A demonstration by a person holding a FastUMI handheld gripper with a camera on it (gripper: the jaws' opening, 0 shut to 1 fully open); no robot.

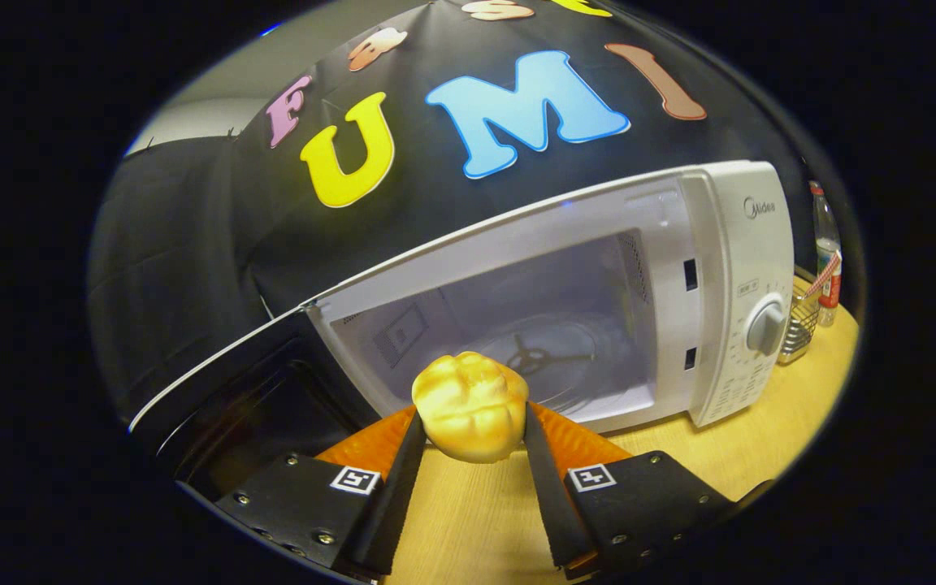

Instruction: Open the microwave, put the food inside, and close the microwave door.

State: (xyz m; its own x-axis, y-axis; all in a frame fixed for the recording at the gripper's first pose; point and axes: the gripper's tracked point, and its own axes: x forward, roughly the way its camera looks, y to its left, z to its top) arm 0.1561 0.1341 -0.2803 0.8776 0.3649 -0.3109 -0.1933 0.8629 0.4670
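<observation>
Tongs-mounted fisheye, near, facing microwave (565, 325) seemingly

Gripper (472, 422) level — both fingers (403, 463) clamped on something between them.

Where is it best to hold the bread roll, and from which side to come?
Across its middle, from the front, as now: the gripper fingers press both flanks of the bread roll. It is round and soft-looking, so its widest part probably seats best.
</observation>
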